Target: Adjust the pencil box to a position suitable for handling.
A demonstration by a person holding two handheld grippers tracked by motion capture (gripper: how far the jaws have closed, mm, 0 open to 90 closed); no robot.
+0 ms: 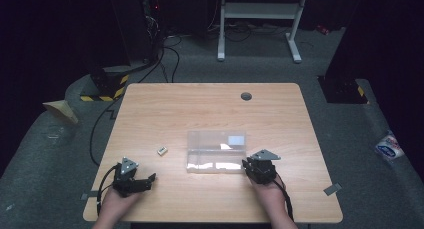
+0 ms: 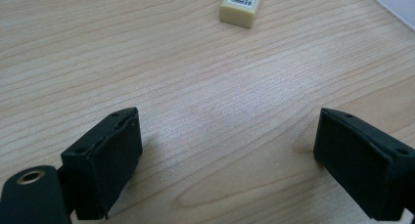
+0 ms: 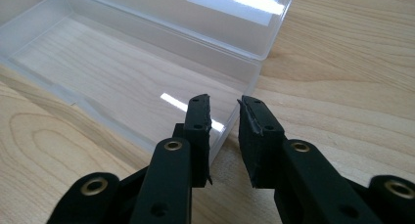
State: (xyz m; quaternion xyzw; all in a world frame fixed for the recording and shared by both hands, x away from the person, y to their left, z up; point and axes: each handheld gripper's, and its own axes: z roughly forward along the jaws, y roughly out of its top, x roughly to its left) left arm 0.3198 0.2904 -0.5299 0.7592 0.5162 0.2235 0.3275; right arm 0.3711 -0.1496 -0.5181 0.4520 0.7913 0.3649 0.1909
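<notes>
Clear plastic box [image 1: 216, 151] sits open mid-tabletop [image 1: 210, 109], eraser [image 1: 162, 150] just left of it. Right gripper [image 3: 224, 104] pinches the box's wall; left gripper [image 2: 227, 136] spread wide, barcode visible on eraser. Dark room.

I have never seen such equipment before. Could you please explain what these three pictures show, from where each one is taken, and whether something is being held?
No robot here: a person sits at a wooden table holding a two-jaw tool in each hand. The high view looks down from above: the left tool and the right tool. The other two pictures come from cameras riding on the tools. The left tool is wide open over bare wood, with a small eraser ahead. The right tool has its jaws narrowly apart around the wall of an open, empty clear plastic box. Whether they press it, I cannot tell. Nothing is lifted.
</notes>
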